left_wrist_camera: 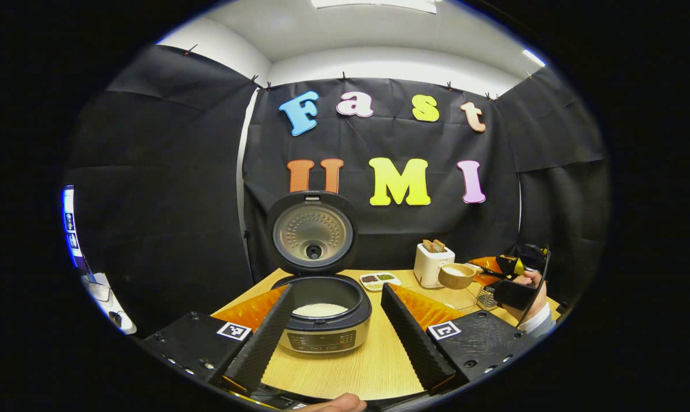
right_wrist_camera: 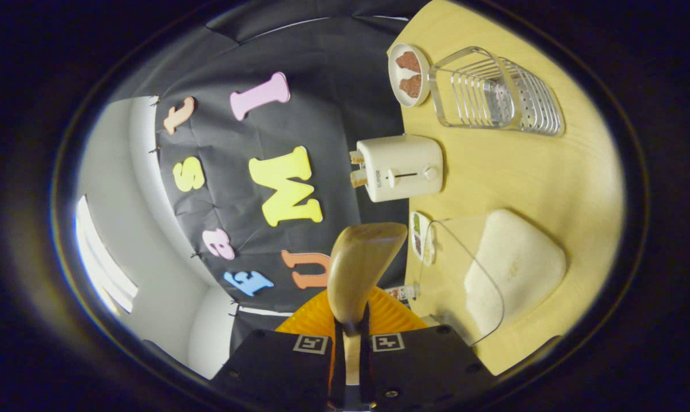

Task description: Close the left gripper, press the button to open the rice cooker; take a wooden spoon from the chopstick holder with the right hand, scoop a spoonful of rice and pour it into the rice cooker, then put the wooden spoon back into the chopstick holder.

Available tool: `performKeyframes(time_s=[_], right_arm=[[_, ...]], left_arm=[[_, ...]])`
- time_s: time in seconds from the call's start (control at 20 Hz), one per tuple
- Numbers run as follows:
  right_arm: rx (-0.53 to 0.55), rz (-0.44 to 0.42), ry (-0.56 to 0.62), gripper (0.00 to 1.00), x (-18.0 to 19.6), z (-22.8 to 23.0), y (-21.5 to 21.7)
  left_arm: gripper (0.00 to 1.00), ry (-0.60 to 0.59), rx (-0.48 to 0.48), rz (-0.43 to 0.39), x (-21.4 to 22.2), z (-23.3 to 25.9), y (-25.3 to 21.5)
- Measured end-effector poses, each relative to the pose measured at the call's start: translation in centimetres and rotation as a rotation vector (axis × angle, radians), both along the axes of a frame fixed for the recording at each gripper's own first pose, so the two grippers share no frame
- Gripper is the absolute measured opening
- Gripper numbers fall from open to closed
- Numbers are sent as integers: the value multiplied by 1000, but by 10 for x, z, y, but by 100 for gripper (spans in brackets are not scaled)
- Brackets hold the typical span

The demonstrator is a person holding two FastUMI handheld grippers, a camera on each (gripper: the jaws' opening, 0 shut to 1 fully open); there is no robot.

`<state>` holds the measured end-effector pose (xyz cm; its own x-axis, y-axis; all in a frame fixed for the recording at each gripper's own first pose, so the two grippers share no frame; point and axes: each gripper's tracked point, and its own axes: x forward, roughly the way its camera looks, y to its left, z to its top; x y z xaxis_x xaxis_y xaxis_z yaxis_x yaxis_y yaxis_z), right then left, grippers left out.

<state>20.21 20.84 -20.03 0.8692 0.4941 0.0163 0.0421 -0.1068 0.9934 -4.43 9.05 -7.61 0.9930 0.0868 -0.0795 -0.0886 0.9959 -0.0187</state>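
Note:
The rice cooker (left_wrist_camera: 324, 320) stands with its lid (left_wrist_camera: 312, 232) raised and white rice (left_wrist_camera: 320, 309) in the pot. My left gripper (left_wrist_camera: 338, 290) is open, one finger on each side of the cooker's front, touching nothing. My right gripper (right_wrist_camera: 353, 327) is shut on the handle of the wooden spoon (right_wrist_camera: 361, 266), whose bowl points forward and looks empty. This view is rolled on its side. In the left gripper view a hand holds the right gripper (left_wrist_camera: 513, 283) at the table's right, beside a tan bowl of rice (left_wrist_camera: 456, 276). The wire chopstick holder (right_wrist_camera: 493, 94) lies further along the table.
A white toaster (right_wrist_camera: 402, 167) holding toast stands by the back wall, with a small plate of brown pieces (right_wrist_camera: 407, 74) nearby. A divided dish of beans (left_wrist_camera: 380, 280) sits right of the cooker. A white heap within a thin rim (right_wrist_camera: 513, 269) lies close to the spoon.

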Motion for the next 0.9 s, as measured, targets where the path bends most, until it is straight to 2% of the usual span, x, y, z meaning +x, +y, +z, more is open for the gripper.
performKeyframes(time_s=[0.15, 0.45, 0.6, 0.9], right_arm=[[-68, 0, -67, 14, -8, 28, 15], [-295, 4, -174, 14, -4, 64, 65], [-373, 38, -208, 14, 0, 77, 108], [-647, 63, -276, 14, 9, 69, 198]], left_arm=[[96, -5, -2, 10, -8, 3, 12], [96, -40, 9, 38, -36, 11, 45], [96, -52, 12, 68, -50, 13, 64], [96, -51, -16, 84, -68, 13, 84]])
